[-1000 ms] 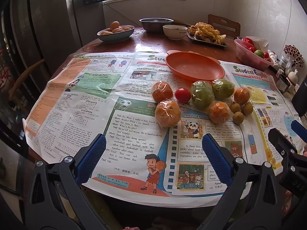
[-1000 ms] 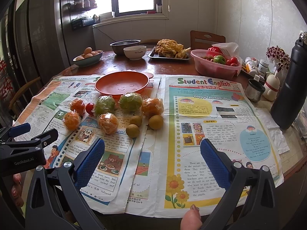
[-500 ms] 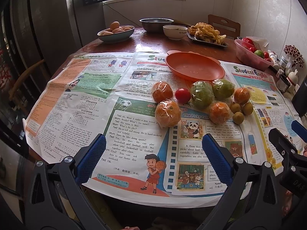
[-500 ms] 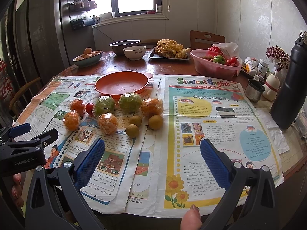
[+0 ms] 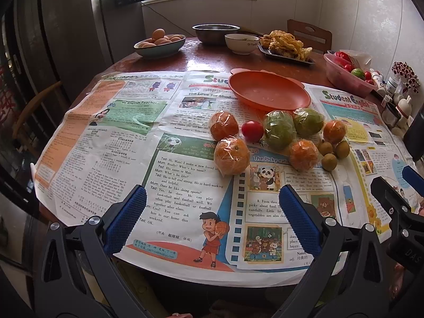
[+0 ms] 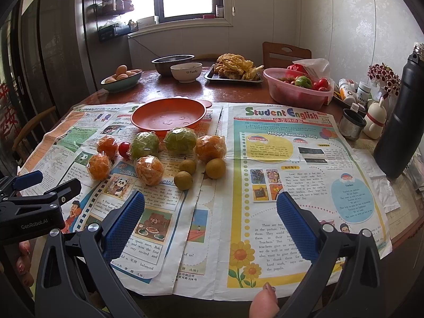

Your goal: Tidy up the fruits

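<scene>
Both grippers hang at the near edge of the tabletop point(image 6: 238, 92) with nothing in them: your left gripper point(image 5: 212, 209) has its blue pads point(image 5: 126, 220) spread wide, and your right gripper point(image 6: 210, 213) is spread just as wide, each well short of the fruit. Newspaper point(image 6: 291, 185) covers the near half of the tabletop, and the fruit lies on it in one loose cluster. Nearest you are two plastic-wrapped oranges point(image 5: 231, 155), then three small brown longan-like fruits point(image 6: 182, 180) close together. Behind them sit two more wrapped oranges, a small red tomato point(image 5: 252, 131) and two larger green fruits in plastic wrap point(image 6: 145, 145), which touch each other. Just beyond the cluster the empty orange plate point(image 5: 267, 91) is the likely place to put them. Expect the oranges to be fairly firm and light, but the film looks slick and wrinkled, so take each across its widest part, not by a fold of wrap. Treat the tomato as soft-skinned; close on it gently at its middle. The small brown fruits are round and will probably roll away, so come straight down over one with a finger on either side. The green ones look heaviest and nearly fill the opening, so centre them well.
</scene>
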Demonstrator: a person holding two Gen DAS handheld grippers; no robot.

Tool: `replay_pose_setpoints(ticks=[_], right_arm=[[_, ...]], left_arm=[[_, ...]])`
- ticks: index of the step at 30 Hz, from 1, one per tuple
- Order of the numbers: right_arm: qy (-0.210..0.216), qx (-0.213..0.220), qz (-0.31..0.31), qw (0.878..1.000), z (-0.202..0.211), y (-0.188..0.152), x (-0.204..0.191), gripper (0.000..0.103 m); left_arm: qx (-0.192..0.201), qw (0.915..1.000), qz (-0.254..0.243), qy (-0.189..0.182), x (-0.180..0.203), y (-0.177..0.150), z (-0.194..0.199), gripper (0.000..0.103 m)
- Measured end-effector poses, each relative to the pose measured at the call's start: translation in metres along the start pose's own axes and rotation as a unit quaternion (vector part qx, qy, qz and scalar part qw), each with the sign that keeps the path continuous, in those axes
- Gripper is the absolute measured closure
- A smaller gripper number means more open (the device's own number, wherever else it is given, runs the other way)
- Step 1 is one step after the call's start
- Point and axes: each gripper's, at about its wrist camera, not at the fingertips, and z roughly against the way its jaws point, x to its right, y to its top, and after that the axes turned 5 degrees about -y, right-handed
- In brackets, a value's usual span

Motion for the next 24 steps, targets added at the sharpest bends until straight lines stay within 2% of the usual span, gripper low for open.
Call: replay_pose_setpoints(ticks=[10,17,24], right_arm=[[0.003,-0.011,0.003,1.0,-0.011,0.001,0.0,0.004],[-0.012,-0.027,0.03,0.999,-0.045,0.013,0.006,0.004],[-0.01,-0.046,0.031,0.998,-0.073,0.019,0.017,0.004]], left_arm=[[-0.014,0.9999,-0.006,-0.006,-0.002,0.001,-0.011,0.009],[-0.033,0.9992,-0.015,-0.013,-0.013,0.009,-0.03,0.009],[-0.029,0.9988,-0.014,-0.036,-0.016,0.022,-0.045,0.009]])
